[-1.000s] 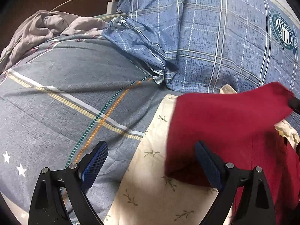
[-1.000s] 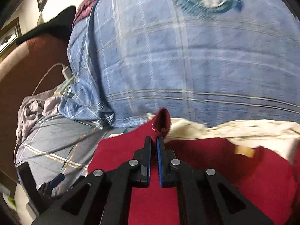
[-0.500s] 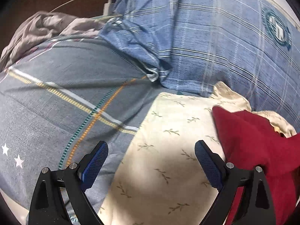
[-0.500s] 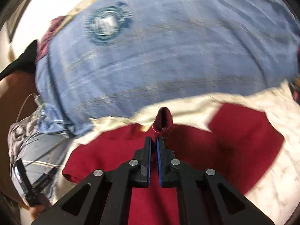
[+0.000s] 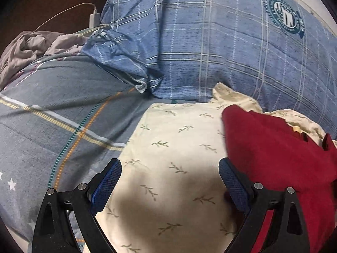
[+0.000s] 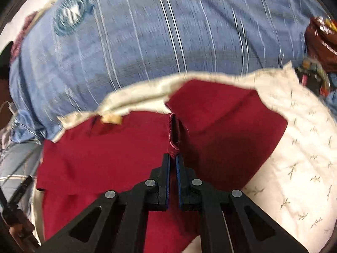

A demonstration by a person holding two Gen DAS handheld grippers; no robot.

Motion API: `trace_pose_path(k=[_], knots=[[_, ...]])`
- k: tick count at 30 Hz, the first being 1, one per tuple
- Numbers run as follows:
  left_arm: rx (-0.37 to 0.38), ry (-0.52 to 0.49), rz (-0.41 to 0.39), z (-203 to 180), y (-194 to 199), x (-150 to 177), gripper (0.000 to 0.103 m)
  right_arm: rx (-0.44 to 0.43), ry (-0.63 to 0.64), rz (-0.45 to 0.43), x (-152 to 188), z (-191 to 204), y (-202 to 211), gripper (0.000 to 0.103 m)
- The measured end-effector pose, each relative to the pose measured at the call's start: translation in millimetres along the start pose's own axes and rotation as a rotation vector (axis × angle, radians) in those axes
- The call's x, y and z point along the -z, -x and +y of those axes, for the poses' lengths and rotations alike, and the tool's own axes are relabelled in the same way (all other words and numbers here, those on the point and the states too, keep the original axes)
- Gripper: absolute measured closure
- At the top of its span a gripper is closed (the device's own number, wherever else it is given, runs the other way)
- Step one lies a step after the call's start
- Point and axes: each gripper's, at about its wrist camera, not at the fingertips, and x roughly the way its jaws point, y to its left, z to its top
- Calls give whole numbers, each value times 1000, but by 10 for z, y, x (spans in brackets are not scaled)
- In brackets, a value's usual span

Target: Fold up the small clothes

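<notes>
The red garment (image 6: 101, 160) lies spread on a cream cloth with little leaf sprigs (image 6: 294, 164), on the bed. The right wrist view shows most of it: a tan label (image 6: 110, 118) near its far edge, and a bunched red fold (image 6: 174, 132) standing up in the middle. The right claw (image 6: 173, 158) has just begun to open; its jaws are only a thin gap apart, with the fold's hem right at their tips, and whether the pads still pinch it cannot be told. The left wrist view shows only the garment's left part (image 5: 273, 154). There the left claw (image 5: 170, 182) is wide open with nothing in it, above bare cream cloth (image 5: 168, 147), its right finger just beside the red edge. Behind the garment a big blue checked quilt (image 5: 210, 42) with a round badge (image 5: 283, 13) rises up. Only the left view shows the grey striped sheet (image 5: 52, 116), a crumpled grey cloth (image 5: 31, 46) and a white charger with its cable (image 5: 93, 19)
</notes>
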Motion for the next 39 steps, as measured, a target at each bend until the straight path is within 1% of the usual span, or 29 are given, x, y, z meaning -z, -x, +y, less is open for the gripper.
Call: trace_pose_path(k=[2,3,4,5,6,9,11,13,15,17,18,22,24,25,28,30,35,37,39], knots=[[21,2,-11,-10,33,-1,9,-12,-28,4,2,-58,8,91],[31,5,-19,-15,50,-2,9,-4,-31,-19,0,-76,84,88],[42,10,-25,-20,62,-4,9,3,-25,-37,-6,-71,139,85],[54,14,-29,-28,67,-3,9,10,-12,-60,-8,-58,205,77],[65,15,-29,-47,65,0,9,-3,7,-80,-7,-32,280,72],[78,-6,-13,-128,21,16,9,-65,63,-68,-1,95,330,72],[77,-33,-3,-195,-14,30,9,-79,94,-57,7,203,290,72],[66,-55,6,-254,-55,57,9,-80,127,-39,11,335,158,72],[56,-70,18,-297,-114,58,9,-75,130,-24,-2,427,-31,73],[39,-81,39,-321,-196,57,9,-52,110,-4,-46,430,-204,73],[34,-82,48,-336,-227,56,8,-38,97,1,-74,405,-304,76],[22,-92,93,-398,-370,66,7,-28,87,5,-154,338,-520,78],[15,-103,89,-422,-377,57,7,-26,88,11,-170,340,-508,77],[12,-107,85,-429,-373,57,7,-29,89,12,-162,343,-480,75],[12,-105,84,-434,-377,57,7,-32,96,-9,-96,340,-342,73],[12,-103,81,-427,-359,68,7,-53,98,-12,-36,324,-257,68],[4,-111,57,-432,-295,86,8,-67,111,-15,60,349,-131,67],[4,-111,46,-427,-250,92,9,-75,114,-10,73,354,-119,67],[8,-109,36,-426,-204,96,9,-64,131,-4,98,380,-159,65]])
